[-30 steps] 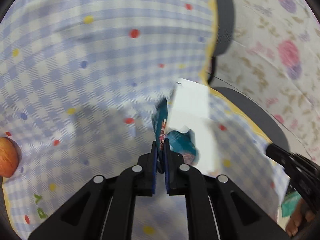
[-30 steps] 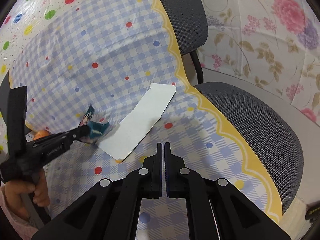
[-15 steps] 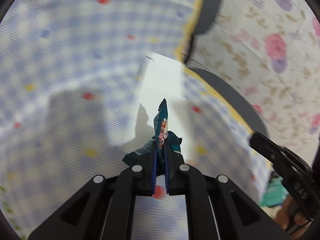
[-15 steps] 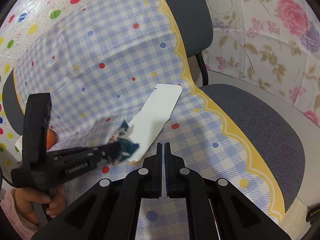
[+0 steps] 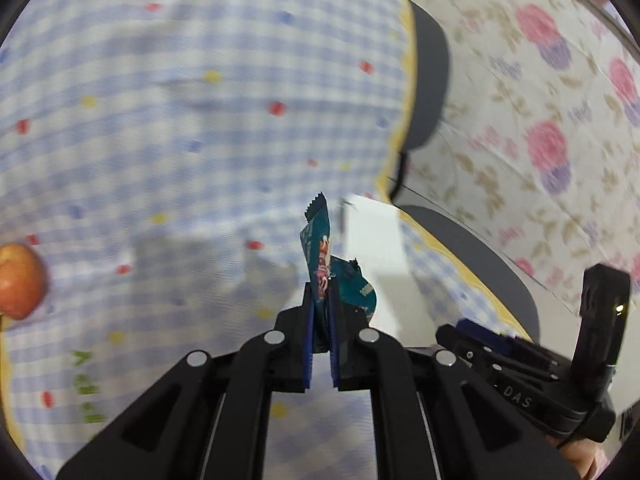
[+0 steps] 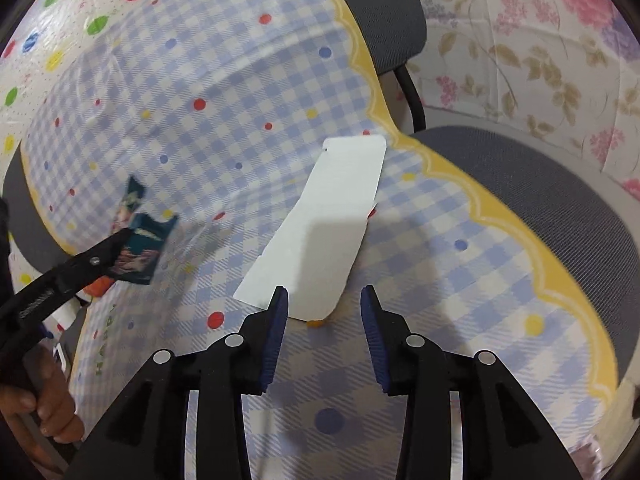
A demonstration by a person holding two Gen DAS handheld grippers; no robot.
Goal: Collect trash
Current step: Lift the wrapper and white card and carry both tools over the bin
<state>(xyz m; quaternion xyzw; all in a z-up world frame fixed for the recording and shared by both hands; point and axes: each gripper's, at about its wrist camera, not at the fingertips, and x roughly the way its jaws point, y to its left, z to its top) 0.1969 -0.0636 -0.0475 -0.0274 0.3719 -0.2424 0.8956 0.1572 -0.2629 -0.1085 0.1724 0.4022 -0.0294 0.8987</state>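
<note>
Aloft, left gripper (image 5: 320,312) jaws clamp teal wrapper (image 5: 326,264); right gripper (image 6: 324,308) jaws apart at white card (image 6: 328,220) near edge.

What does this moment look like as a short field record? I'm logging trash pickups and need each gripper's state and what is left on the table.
left gripper: shut on the teal snack wrapper, lifted off the table
right gripper: open, empty, fingers just over the near end of the white card
white card: flat on the checked tablecloth
other items: apple at the left edge
beyond table: grey chair
</note>
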